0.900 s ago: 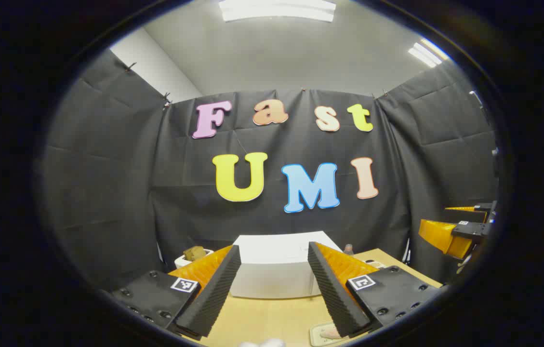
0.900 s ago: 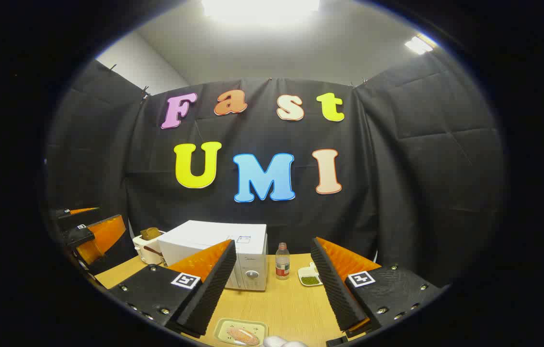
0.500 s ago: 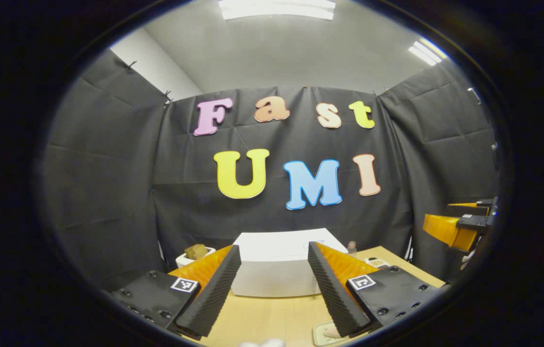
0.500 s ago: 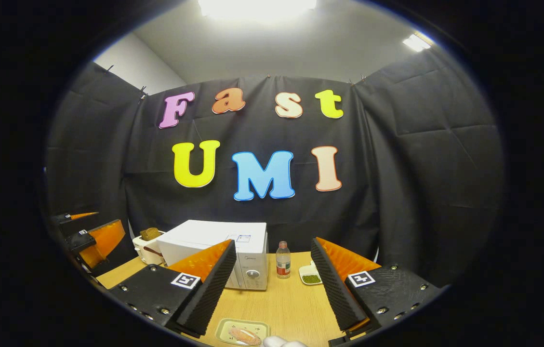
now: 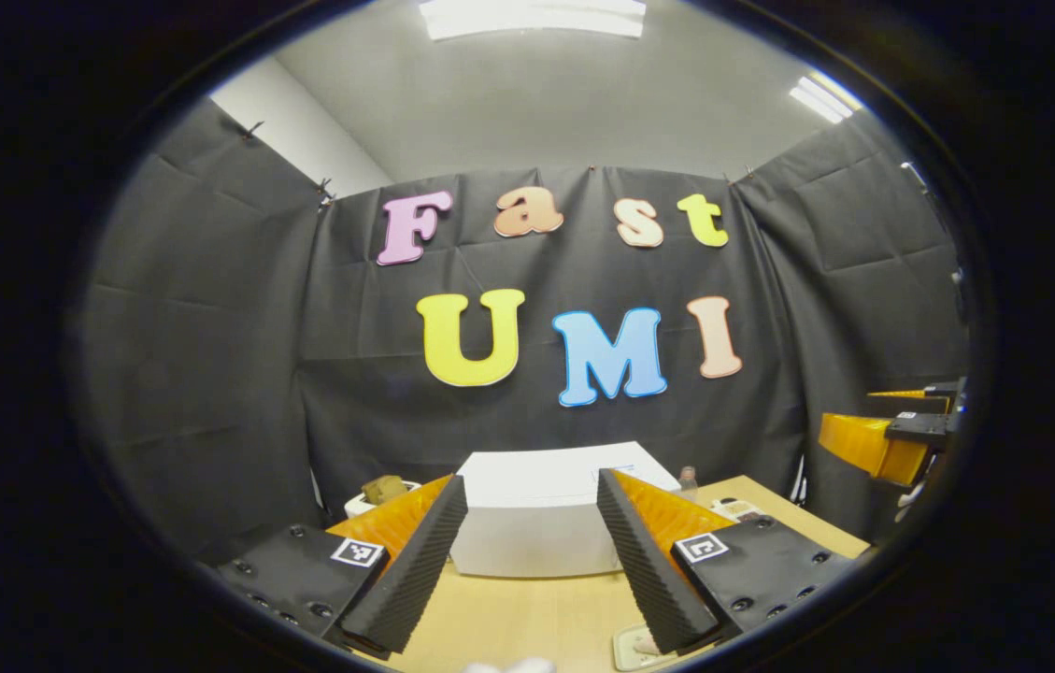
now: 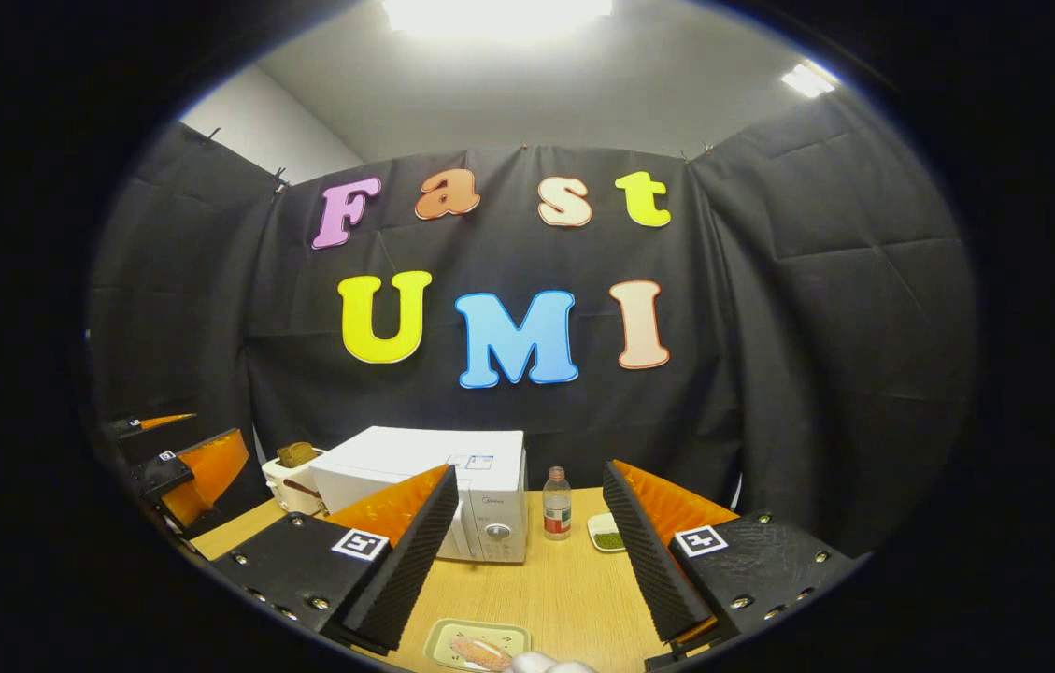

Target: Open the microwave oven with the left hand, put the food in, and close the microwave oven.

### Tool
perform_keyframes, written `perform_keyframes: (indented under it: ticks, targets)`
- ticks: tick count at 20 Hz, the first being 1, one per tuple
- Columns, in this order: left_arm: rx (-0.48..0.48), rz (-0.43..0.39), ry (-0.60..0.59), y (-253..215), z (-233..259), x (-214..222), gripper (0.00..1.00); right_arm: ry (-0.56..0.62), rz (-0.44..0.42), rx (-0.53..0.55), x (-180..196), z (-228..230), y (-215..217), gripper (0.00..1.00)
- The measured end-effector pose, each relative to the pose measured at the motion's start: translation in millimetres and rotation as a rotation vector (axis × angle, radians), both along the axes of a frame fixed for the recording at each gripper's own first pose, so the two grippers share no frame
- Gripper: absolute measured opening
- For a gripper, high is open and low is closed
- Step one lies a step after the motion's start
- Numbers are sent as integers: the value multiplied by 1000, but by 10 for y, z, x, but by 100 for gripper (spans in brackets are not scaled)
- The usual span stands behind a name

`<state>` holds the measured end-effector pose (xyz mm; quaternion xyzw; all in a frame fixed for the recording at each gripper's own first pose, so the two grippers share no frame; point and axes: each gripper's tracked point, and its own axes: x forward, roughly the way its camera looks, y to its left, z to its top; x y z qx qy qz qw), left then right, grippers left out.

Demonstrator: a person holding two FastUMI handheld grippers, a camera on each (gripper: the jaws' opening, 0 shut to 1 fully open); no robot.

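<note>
Wooden table (image 6: 546,589) carries microwave (image 6: 452,486) against the black cloth wall; food tray (image 6: 476,645) lies near, bottle (image 6: 557,505) beside it. Left gripper (image 5: 527,570) and right gripper (image 6: 532,561) both spread wide, holding nothing.

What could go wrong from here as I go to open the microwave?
The white box-shaped microwave oven sits shut with a clear plastic bottle and a small white dish of green bits right beside its control side; a wide swing of either claw might knock them. The pale rectangular tray of food lies near the wooden table's front edge, so a careless grab could push it off.
</note>
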<state>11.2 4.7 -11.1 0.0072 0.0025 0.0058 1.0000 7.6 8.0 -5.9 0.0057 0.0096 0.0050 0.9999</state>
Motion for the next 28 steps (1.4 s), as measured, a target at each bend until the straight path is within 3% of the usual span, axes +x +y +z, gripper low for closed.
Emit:
perform_keyframes:
  ticks: [5,6,10,12,17,21,28]
  targets:
    - [-13,-55,-16,-221,-293,216,95,30,-26,-2,-10,-90,-63,95]
    - [-8,-65,-10,-285,-416,302,99,36,-32,-1,-9,-97,-82,95]
    - [-25,-104,46,-707,-1116,753,95,76,-42,2,59,-218,-135,95]
    - [-32,-128,84,-960,-1528,1039,99,97,-48,6,117,-288,-202,95]
    - [-34,-137,146,-1495,-2449,1813,97,123,-73,7,360,-427,-461,95]
    - [-35,-117,126,-1697,-2775,2339,99,118,-95,-30,560,-577,-609,96]
    - [-75,-75,154,-1600,-3121,2613,96,150,-91,-47,660,-766,-670,95]
